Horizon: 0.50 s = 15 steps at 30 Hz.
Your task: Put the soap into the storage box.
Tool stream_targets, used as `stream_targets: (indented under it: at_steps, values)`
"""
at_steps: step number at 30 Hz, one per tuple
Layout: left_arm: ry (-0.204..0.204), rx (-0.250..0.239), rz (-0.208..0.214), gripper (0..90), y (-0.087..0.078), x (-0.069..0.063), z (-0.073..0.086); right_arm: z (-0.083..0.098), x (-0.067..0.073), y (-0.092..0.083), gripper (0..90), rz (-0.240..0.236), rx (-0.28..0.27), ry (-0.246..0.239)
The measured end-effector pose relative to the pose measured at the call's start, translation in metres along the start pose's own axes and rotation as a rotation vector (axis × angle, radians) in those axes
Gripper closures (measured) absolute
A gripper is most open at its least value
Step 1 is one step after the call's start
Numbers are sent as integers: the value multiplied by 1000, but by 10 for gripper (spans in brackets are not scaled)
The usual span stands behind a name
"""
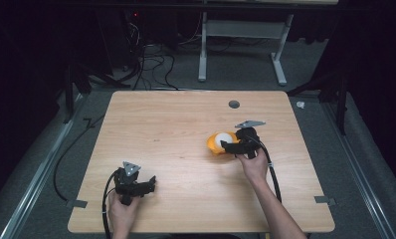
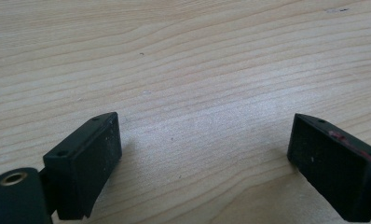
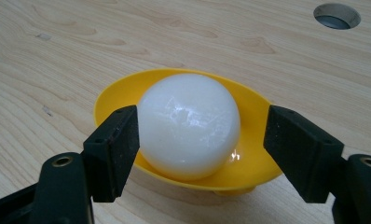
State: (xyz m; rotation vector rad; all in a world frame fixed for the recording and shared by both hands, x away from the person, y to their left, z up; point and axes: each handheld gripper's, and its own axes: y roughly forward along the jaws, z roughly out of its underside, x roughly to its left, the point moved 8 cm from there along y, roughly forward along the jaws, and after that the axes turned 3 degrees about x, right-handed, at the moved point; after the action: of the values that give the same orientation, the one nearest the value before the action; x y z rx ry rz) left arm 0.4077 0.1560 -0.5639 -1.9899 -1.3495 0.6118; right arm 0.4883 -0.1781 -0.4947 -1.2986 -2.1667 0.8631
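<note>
A glossy white ball rests in a shallow yellow bowl right of the table's middle; from above, the ball sits in the bowl. My right gripper is open, its jaws on either side of the ball: the left pad lies against or very near it, while the right pad stands off with a gap. In the high view that right gripper comes at the bowl from the right. My left gripper is near the front left edge, open over bare wood.
The wooden table has a round cable hole at the back, also seen beyond the bowl as the hole. Cables trail from both grippers toward the front edge. Dark floor, wires and a white frame lie behind.
</note>
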Motion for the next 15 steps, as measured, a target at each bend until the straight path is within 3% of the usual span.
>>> stream_targets:
  at_steps: [15]
  values:
    - [0,0,0,100,0,0,0,10,-7,-12,278,4,-16,11]
